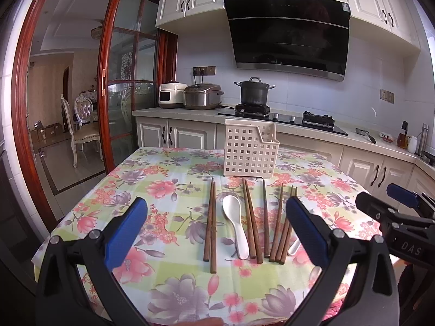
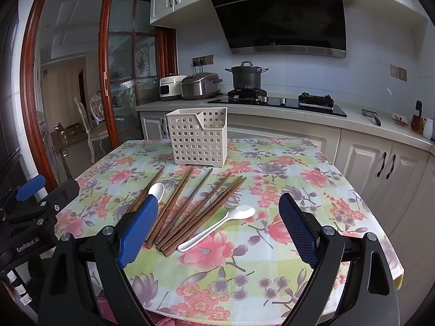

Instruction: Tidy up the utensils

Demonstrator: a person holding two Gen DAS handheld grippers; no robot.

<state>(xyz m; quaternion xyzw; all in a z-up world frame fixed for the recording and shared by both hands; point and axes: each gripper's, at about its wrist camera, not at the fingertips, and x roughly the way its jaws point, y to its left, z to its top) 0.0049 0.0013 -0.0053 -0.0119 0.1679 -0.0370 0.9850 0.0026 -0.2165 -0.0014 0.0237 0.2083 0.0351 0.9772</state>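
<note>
Several brown wooden chopsticks (image 1: pixel 251 220) (image 2: pixel 190 212) lie side by side on the floral tablecloth (image 1: pixel 168 190) (image 2: pixel 272 258). A white spoon (image 1: pixel 236 225) (image 2: pixel 158 190) lies among them. A second white spoon (image 2: pixel 217 226) lies to their right, partly hidden in the left wrist view (image 1: pixel 294 245). A cream perforated utensil basket (image 1: pixel 250 149) (image 2: pixel 198 137) stands upright behind them. My left gripper (image 1: pixel 217 233) is open and empty, near the table's front. My right gripper (image 2: pixel 217 231) is open and empty above the near ends of the chopsticks. Each gripper shows in the other's view (image 1: pixel 394 212) (image 2: pixel 35 201).
A kitchen counter (image 1: pixel 353 135) with a hob, a black pot (image 1: pixel 254 92) and two cookers (image 1: pixel 190 95) runs behind the table. A sliding glass door (image 1: pixel 122 81) and a chair (image 1: pixel 81 127) are at the left. White cabinets (image 2: pixel 380 168) stand to the right.
</note>
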